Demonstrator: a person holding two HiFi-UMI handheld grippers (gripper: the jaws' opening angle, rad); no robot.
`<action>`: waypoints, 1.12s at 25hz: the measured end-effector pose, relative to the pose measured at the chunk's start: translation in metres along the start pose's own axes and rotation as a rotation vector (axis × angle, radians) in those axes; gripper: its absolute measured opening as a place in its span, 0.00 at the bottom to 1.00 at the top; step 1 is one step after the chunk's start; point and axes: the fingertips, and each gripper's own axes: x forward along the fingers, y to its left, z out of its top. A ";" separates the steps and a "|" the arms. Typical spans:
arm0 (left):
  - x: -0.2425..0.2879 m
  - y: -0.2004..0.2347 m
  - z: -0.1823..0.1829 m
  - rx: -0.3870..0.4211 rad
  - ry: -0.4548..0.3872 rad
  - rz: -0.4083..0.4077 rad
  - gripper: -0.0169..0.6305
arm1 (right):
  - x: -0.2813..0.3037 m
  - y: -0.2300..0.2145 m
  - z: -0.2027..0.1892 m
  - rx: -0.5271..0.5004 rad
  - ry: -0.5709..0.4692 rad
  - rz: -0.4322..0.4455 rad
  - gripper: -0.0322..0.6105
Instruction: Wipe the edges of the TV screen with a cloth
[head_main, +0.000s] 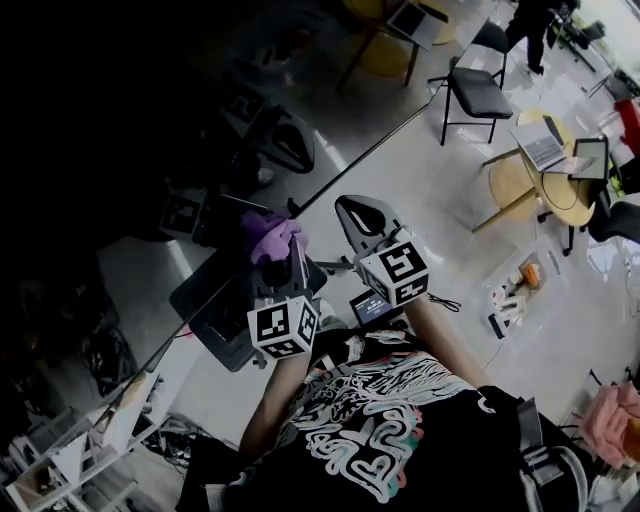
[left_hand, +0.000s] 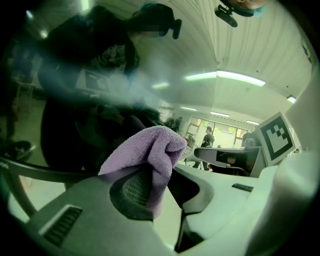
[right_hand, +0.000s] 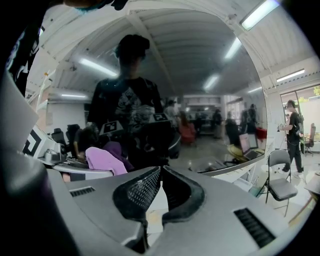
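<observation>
Left gripper (left_hand: 161, 186): fingers clamped on the purple cloth (left_hand: 156, 149), which bunches up past the tips. From the head view I see the cloth (head_main: 268, 236) right at the edge of the dark TV screen (head_main: 120, 150); I can't confirm contact. Right gripper (right_hand: 160, 173): fingers closed tip to tip with nothing between them, held just beside the left one and facing the screen.
</observation>
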 end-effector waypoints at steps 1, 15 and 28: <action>0.002 -0.003 0.000 0.005 0.000 0.003 0.16 | 0.000 -0.004 -0.001 0.003 -0.002 0.007 0.10; 0.061 -0.052 0.006 0.042 -0.001 0.140 0.16 | 0.000 -0.092 0.004 0.001 -0.012 0.175 0.10; 0.087 -0.075 0.009 0.052 -0.018 0.261 0.16 | -0.006 -0.137 0.000 -0.022 -0.012 0.292 0.10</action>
